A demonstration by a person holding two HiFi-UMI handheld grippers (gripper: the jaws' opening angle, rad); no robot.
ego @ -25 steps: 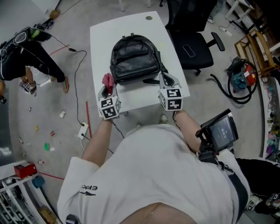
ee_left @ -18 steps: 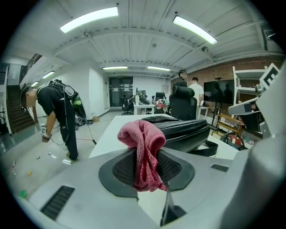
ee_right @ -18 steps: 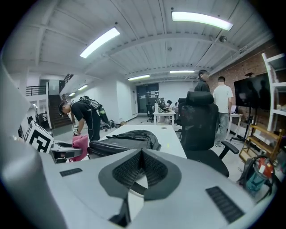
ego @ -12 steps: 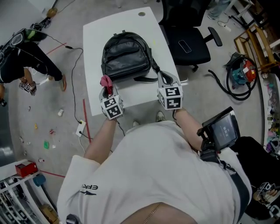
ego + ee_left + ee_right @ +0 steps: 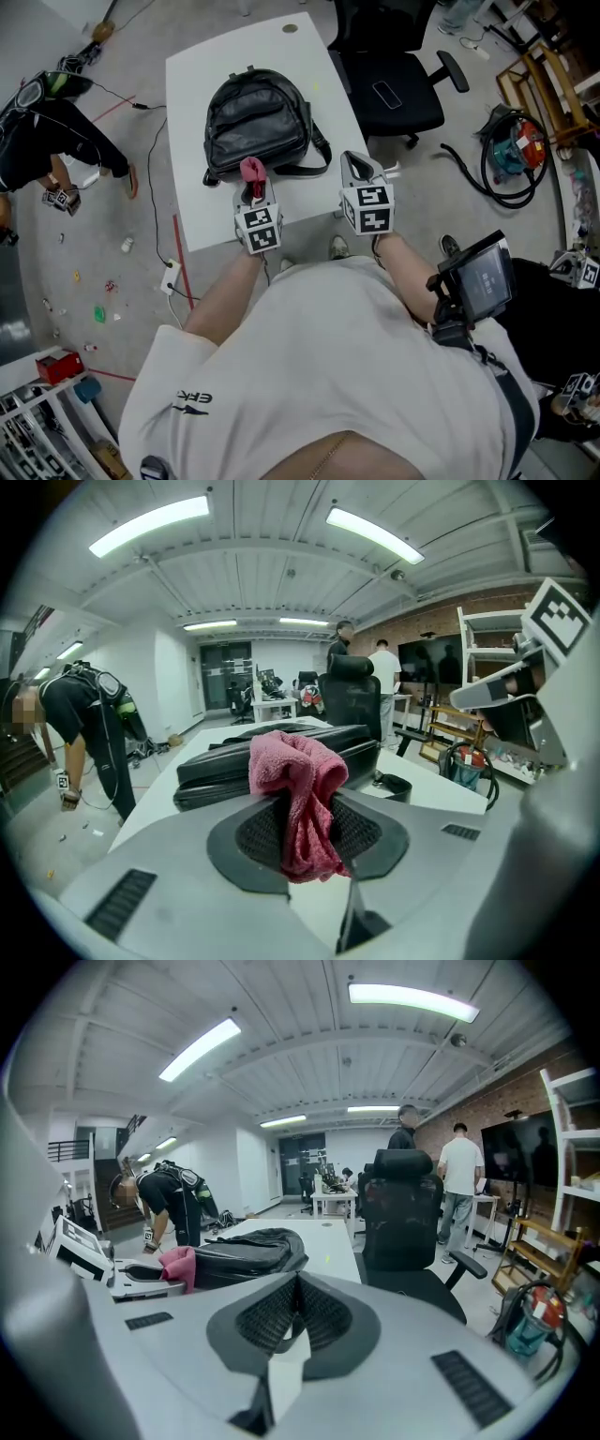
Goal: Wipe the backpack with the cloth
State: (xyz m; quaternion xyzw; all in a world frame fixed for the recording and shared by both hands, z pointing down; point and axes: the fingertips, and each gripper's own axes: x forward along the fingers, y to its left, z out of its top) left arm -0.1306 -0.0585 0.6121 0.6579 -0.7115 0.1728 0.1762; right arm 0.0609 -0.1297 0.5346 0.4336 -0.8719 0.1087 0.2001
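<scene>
- left gripper point(image 5: 250, 190) has its jaws clamped on a pink terry cloth point(image 5: 252, 170), and the bunched-up top of the cloth pokes out above the pads
- in the left gripper view the cloth fills the gap between the jaws, with a bit hanging down below the pinch too
- black backpack point(image 5: 258, 117) lies flat in the middle of a white table point(image 5: 197, 220), top handle pointing away from the person
- the cloth sits right at the near edge of the backpack; honestly can't tell if it's actually touching the leather or just shy of it
- right gripper point(image 5: 355, 165) has its jaws shut tight together with nothing in them, pads meeting in a line in its own view
- it's over the near right edge of the table, just beside the backpack's shoulder strap point(image 5: 302, 172), which trails out toward that side
- black office chair point(image 5: 389, 94) stands just off the right side of the table
- another person point(image 5: 56, 122) in dark clothes is bent over on the floor well to the left
- a teal and red machine point(image 5: 514, 150) with a looped black hose sits on the floor far right
</scene>
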